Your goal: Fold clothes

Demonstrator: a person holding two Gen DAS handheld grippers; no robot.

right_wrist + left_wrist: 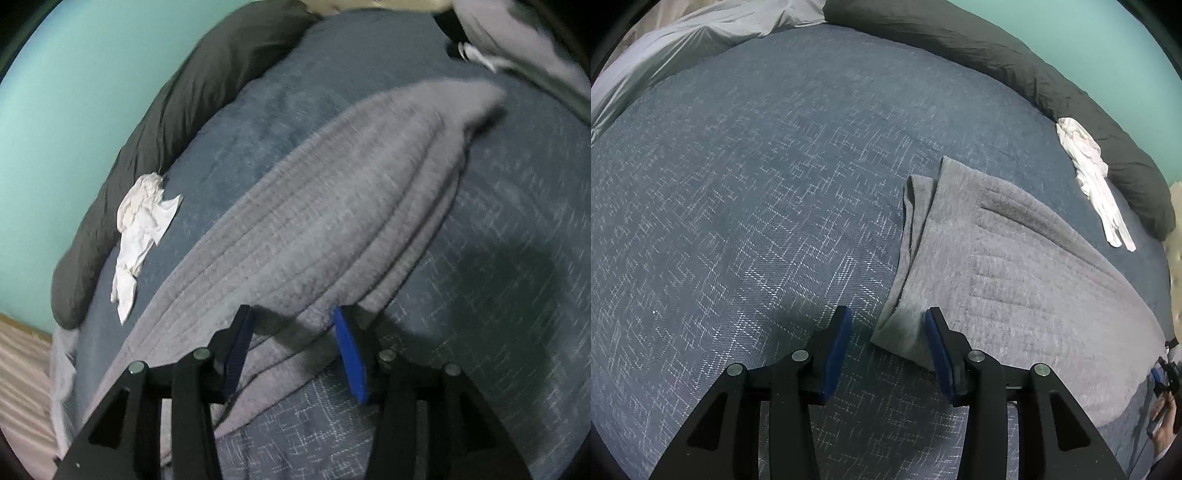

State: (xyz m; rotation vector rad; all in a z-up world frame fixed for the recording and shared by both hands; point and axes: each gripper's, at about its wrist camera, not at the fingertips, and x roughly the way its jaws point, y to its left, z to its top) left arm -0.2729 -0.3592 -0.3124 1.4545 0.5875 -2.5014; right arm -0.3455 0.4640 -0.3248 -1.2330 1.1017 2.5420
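Observation:
A grey ribbed garment (1015, 269) lies folded lengthwise on the dark blue bedspread (757, 192). My left gripper (888, 321) is open just above the garment's near corner, one finger on each side of it, holding nothing. In the right wrist view the same grey garment (332, 214) stretches away from me. My right gripper (293, 319) is open over the near end of the cloth, and its blue pads (349, 354) are spread wide. The far right of the left wrist view shows the other gripper and a hand (1163, 413).
A crumpled white cloth (1089, 173) (140, 229) lies near the bed's far edge, beside a long dark green bolster (997, 51) (177, 110). Pale grey bedding (683, 48) is bunched at one corner. A teal wall (74, 92) stands behind.

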